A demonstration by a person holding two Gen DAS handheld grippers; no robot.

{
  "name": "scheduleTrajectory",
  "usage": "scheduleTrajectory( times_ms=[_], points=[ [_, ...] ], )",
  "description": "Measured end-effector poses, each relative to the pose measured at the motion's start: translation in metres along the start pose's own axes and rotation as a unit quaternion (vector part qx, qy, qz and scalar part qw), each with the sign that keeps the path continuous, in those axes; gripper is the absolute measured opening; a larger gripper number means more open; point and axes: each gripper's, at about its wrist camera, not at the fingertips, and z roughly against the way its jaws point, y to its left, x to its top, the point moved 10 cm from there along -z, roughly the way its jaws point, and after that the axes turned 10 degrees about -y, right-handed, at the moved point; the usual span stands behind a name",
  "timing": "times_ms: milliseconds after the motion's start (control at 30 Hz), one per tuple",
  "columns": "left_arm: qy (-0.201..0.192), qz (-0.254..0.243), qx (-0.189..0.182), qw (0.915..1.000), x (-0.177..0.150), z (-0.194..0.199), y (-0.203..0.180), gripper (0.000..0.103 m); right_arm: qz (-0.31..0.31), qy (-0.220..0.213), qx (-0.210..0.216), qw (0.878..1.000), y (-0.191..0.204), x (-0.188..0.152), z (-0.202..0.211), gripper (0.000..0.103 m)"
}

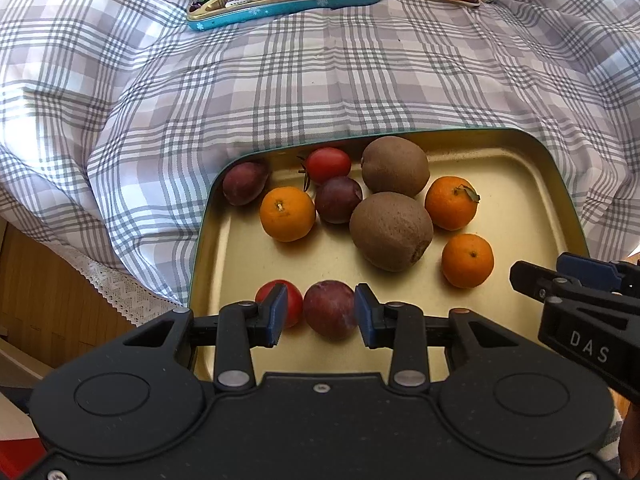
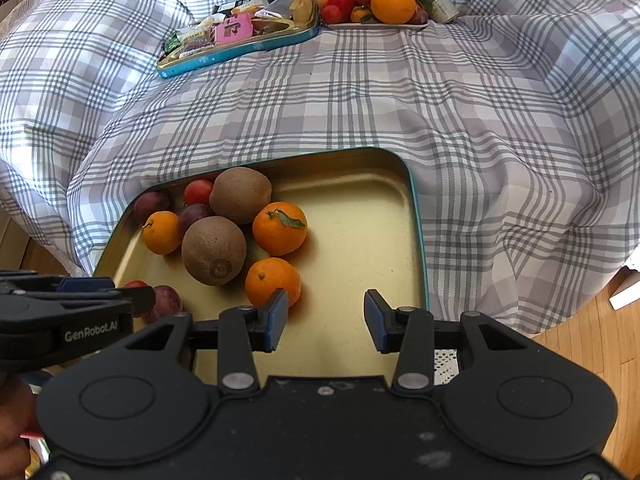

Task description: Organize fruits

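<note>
**Left claw brackets a plum at the tray's near edge**

We have a dark red plum [image 1: 330, 309] low in the centre of the left wrist view, sitting between the blue pads of our left gripper [image 1: 321, 314]. The jaws stand apart on either side of it, close to the skin but we cannot tell whether they touch. A small red tomato [image 1: 286, 300] lies just beside the plum, partly behind the left pad.

Further up the frame, the gold tray [image 1: 520, 184] also holds two kiwis [image 1: 390, 230], three mandarins [image 1: 287, 213], two more plums and another tomato, clustered toward its left half. Our right gripper [image 2: 326, 320] hovers with jaws apart and nothing between them over bare tray floor in the lower centre of its view, a mandarin [image 2: 272, 280] just beside its left pad.

We judge the main risk to be the tomato: if the left pad closes on both fruits, the plum could roll out or the tomato get squashed. A round, smooth plum may also slip from a shallow pinch.

At the top of both frames sit a blue snack tin [image 2: 240, 46] and a fruit plate [image 2: 376, 24] on the checked cloth [image 1: 320, 80]. Readable writing: "DAS" on the right gripper's body in the left view, "GenRobot.AI" on the left gripper in the right view.
</note>
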Motion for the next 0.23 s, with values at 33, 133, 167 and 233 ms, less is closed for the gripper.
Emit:
scheduleTrajectory(
  times_ms=[33,133,167,233],
  points=[
    [0.002,-0.002,0.0,1.0,0.0012,-0.0009,-0.0006,0.045,0.001,0.003,0.0,1.0,0.0001,0.0009,-0.0011,0.045],
    [0.007,-0.005,-0.004,1.0,0.0047,-0.0033,-0.0025,0.045,0.003,0.012,0.0,1.0,0.0002,0.0036,-0.0042,0.045],
    [0.008,-0.006,-0.007,0.9999,0.0061,-0.0041,-0.0034,0.045,0.003,0.014,0.0,1.0,-0.0004,0.0047,-0.005,0.045],
    [0.012,-0.009,-0.01,0.9998,0.0093,-0.0059,-0.0051,0.045,0.002,0.019,-0.001,1.0,-0.0015,0.007,-0.007,0.045]
  ],
)
